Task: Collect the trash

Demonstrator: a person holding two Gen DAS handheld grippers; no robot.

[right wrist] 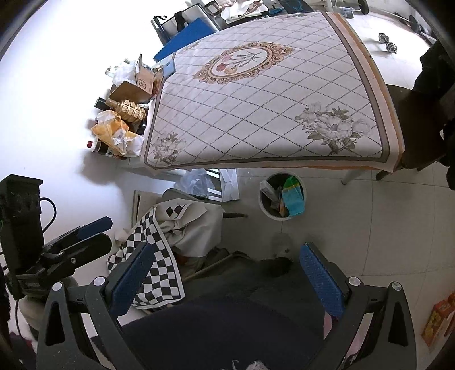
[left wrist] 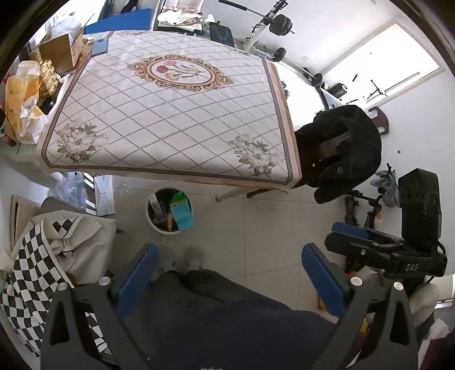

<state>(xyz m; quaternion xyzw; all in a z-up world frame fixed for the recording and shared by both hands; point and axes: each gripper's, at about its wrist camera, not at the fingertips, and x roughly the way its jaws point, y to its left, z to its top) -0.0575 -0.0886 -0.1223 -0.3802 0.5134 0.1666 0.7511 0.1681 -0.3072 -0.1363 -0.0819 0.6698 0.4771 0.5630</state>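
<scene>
Both wrists high, probably table-facing (left wrist: 170, 113).

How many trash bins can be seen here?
1. The trash bin stands on the floor just beyond the table's near edge, already holding trash. Others may be hidden under the table.

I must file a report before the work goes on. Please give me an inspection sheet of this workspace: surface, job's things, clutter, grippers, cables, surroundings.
Surface: table under a flowered cloth; nothing seen on the patterned part.
Job's things: bin on the floor by the table's near edge, holding packaging, a teal packet on top.
Clutter: yellow bag, cardboard box and gold bottle beside the table; checkered cloth on a seat.
Grippers: left gripper open, empty; right gripper open, empty.
Cables: one black cable at the left gripper's body.
Surroundings: black jacket on a chair; barbell weights behind.
</scene>
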